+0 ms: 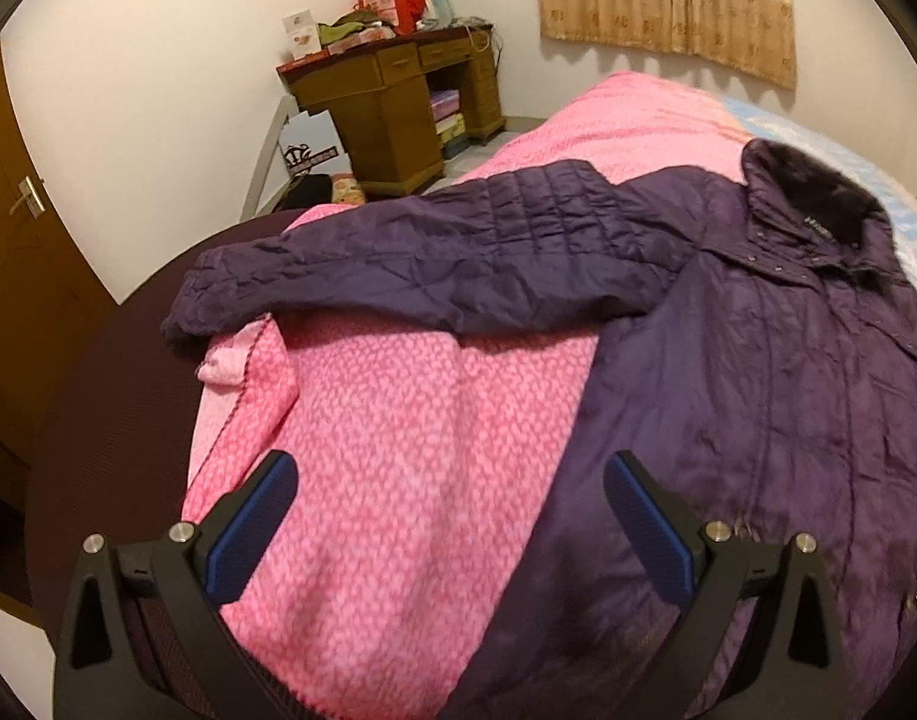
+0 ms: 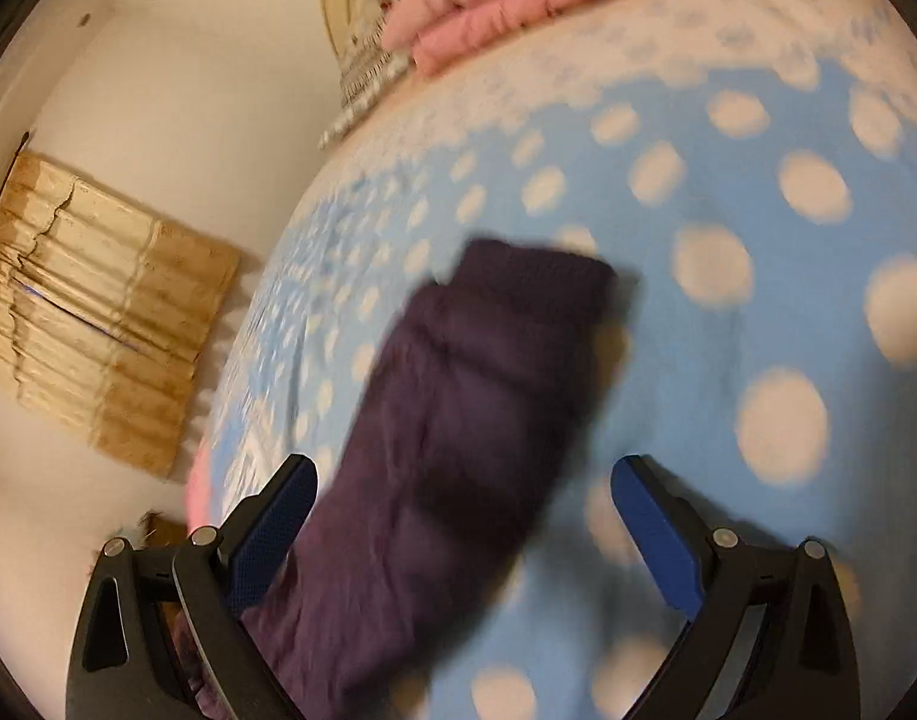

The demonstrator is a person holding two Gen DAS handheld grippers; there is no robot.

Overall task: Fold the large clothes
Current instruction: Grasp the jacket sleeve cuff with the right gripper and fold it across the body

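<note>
A dark purple padded coat (image 1: 758,360) lies spread on a pink blanket (image 1: 398,420) on the bed, dark fur collar (image 1: 818,192) at the far right, one sleeve (image 1: 428,264) stretched out to the left. My left gripper (image 1: 449,516) is open and empty above the blanket beside the coat's lower edge. In the right wrist view the coat's other sleeve (image 2: 458,420) lies on a blue blanket with white dots (image 2: 728,330). My right gripper (image 2: 464,528) is open, its jaws either side of that sleeve, not closed on it. This view is blurred.
A wooden desk (image 1: 398,108) piled with boxes stands at the far wall, a door (image 1: 26,228) at the left, curtains (image 1: 668,0) at the back. Folded pink bedding (image 2: 518,6) lies at the bed's far end. Cardboard (image 2: 98,312) leans on the wall.
</note>
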